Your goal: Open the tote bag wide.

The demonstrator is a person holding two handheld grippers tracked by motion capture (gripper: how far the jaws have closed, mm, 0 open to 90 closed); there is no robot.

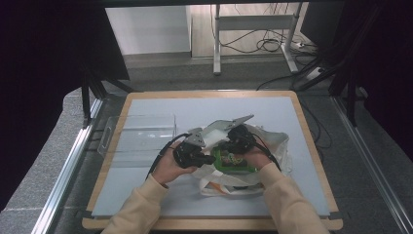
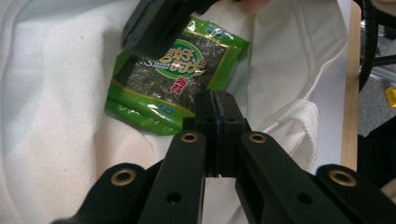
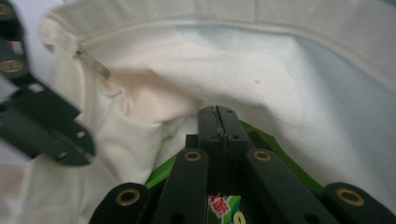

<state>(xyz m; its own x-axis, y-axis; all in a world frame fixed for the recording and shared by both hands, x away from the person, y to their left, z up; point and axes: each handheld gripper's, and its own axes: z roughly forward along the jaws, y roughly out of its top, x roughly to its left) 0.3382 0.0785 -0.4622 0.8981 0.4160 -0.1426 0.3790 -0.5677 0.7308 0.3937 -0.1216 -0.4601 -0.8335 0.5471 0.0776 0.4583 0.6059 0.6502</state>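
White cloth fills the middle of the high view: a cloth bag (image 1: 272, 146) lies open on the worktop (image 1: 160, 200), and a green snack packet (image 1: 234, 162) rests in its mouth. The left hand-held gripper (image 1: 207, 159) holds the near left edge of the bag, and the right hand-held gripper (image 1: 229, 146) reaches into the opening above the packet. A clear plastic box (image 1: 139, 134) stands apart on the left side.

From the left gripper view, the jaws are pressed together on a fold of the bag (image 2: 289, 116) near its rim, so this gripper keeps the mouth open. The packet (image 2: 175, 81) lies inside on the cloth, and the other gripper touches its upper corner.

From the right gripper view, the jaws are also closed, and the green packet (image 3: 261, 135) passes under them; they seem to pinch its edge, though the contact itself is hidden. The bag (image 3: 187, 60) surrounds it on all sides.

I judge that the packing is almost finished: the packet is already inside, and what remains is to let it go, draw the right gripper out, and release the bag.
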